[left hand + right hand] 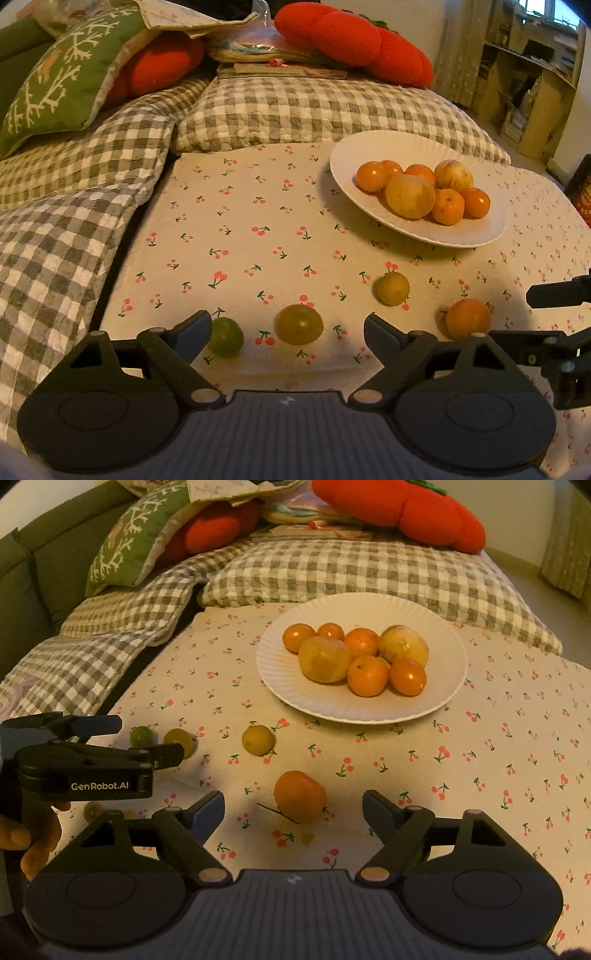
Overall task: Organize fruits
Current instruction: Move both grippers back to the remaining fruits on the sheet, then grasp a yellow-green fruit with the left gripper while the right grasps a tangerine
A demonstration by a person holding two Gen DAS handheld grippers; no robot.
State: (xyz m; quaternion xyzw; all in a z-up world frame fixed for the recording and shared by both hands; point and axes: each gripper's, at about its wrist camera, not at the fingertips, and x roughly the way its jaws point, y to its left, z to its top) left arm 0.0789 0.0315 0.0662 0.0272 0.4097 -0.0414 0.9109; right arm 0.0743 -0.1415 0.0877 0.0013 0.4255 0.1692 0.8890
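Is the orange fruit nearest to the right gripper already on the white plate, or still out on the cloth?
Out. The orange fruit lies on the cherry-print cloth, apart from the white plate, before the open right gripper.

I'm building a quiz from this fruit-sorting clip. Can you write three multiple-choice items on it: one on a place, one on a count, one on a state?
1. Where does the loose orange fruit lie?
A. On the white plate
B. On the cherry-print cloth, just ahead of the right gripper
C. On the checked quilt

2. How many fruits show on the white plate?
A. Three
B. Seven
C. Ten

3. How does the right gripper stand?
A. Open, holding nothing
B. Shut on an orange fruit
C. Shut on a green fruit

Answers:
1 B: the orange fruit rests on the cherry-print cloth, short of the plate and near the fingertips.
2 B: five orange and two larger yellowish fruits are piled there.
3 A: its jaws are spread wide with only cloth and the untouched fruit between them; the left gripper is open too.
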